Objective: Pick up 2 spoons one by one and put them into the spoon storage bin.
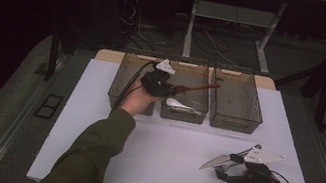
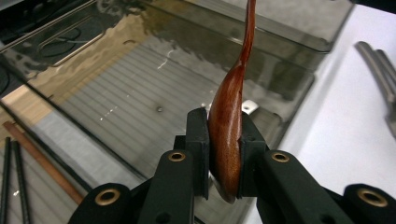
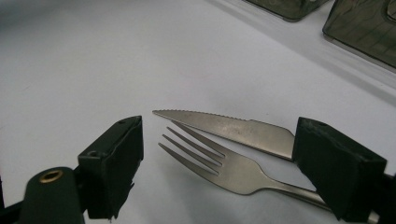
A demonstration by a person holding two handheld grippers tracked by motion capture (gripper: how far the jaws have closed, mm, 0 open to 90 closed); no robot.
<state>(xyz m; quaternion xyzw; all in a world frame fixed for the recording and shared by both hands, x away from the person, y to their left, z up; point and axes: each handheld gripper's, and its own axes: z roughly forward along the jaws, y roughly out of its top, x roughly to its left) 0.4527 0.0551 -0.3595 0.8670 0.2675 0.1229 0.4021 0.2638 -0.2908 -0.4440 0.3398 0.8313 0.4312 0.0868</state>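
My left gripper (image 1: pixel 171 89) is shut on the bowl of a brown wooden spoon (image 1: pixel 200 87), whose handle points right over the middle smoky plastic bin (image 1: pixel 184 111). In the left gripper view the pads clamp both sides of the spoon's bowl (image 2: pixel 227 135), and the left gripper (image 2: pixel 224 140) hangs above the bin floor. My right gripper (image 3: pixel 219 140) rests open low on the white table, its jaws either side of a steel fork (image 3: pixel 224 163) and a serrated steel knife (image 3: pixel 229 128) that lie side by side. From above, the knife (image 1: pixel 215 161) juts left of the right gripper (image 1: pixel 227 170).
Three bins stand in a row at the table's far edge: the left bin (image 1: pixel 119 95) holds dark and brown chopsticks (image 2: pixel 42 161), a white spoon (image 1: pixel 180 105) lies in the middle one, and the right bin (image 1: pixel 234 122) looks bare. The white tabletop (image 1: pixel 159 157) spreads between the hands.
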